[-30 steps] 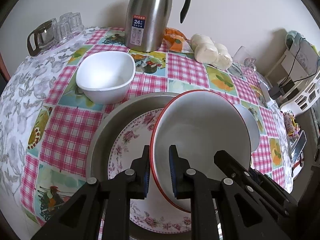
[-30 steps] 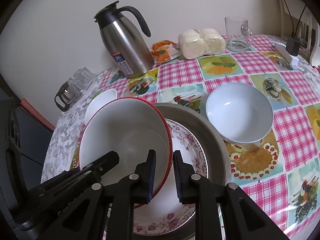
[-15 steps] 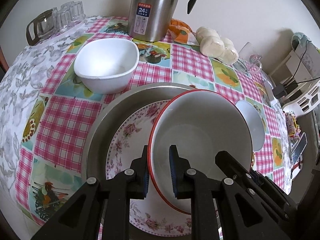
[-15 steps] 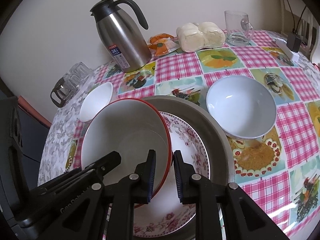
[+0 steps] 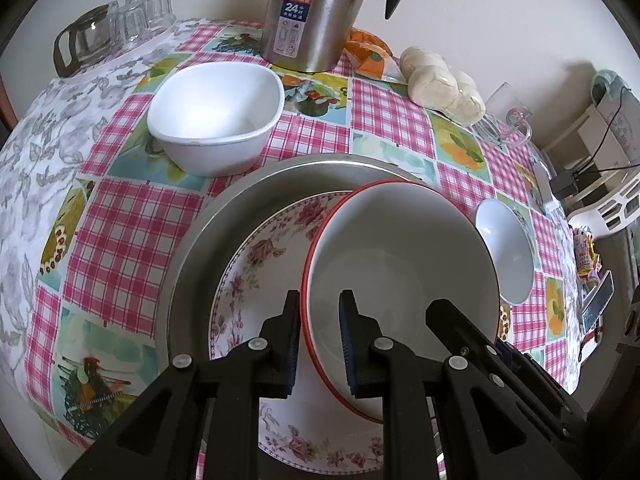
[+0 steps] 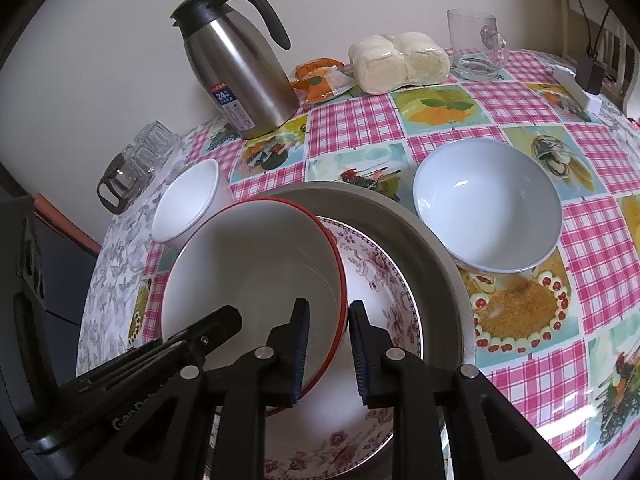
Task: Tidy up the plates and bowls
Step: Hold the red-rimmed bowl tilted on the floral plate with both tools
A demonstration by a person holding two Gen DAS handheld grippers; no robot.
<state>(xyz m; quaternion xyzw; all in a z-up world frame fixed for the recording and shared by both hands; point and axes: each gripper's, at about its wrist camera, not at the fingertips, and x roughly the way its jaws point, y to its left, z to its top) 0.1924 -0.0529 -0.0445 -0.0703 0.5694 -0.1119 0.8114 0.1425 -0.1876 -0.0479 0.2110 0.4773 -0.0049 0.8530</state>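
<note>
Since the earlier frames, both views have drawn closer to the table and the red-rimmed bowl (image 5: pixel 400 272) has sunk lower over the stack, its rim still straddled on either side. Largest, at frame centre, the grey metal basin (image 5: pixel 224 232) rests on the checked tablecloth (image 5: pixel 132 232) and serves as base of the nest; inside it lies the floral plate (image 5: pixel 260 264), flat, ready to receive the next piece. Above that, tilted, the red-rimmed bowl is carried from two sides, presumably so that it can be lowered level and centred. At right of the right wrist view, the pale blue bowl (image 6: pixel 486 210) waits just beside the basin; at upper left of the left wrist view, the square white bowl (image 5: pixel 216 112) also stands apart, not yet stacked. Left gripper (image 5: pixel 319 344) and right gripper (image 6: pixel 328 354) each bracket the bowl's rim, a narrow gap showing beside the rim; whether they actually pinch cannot be told.
</note>
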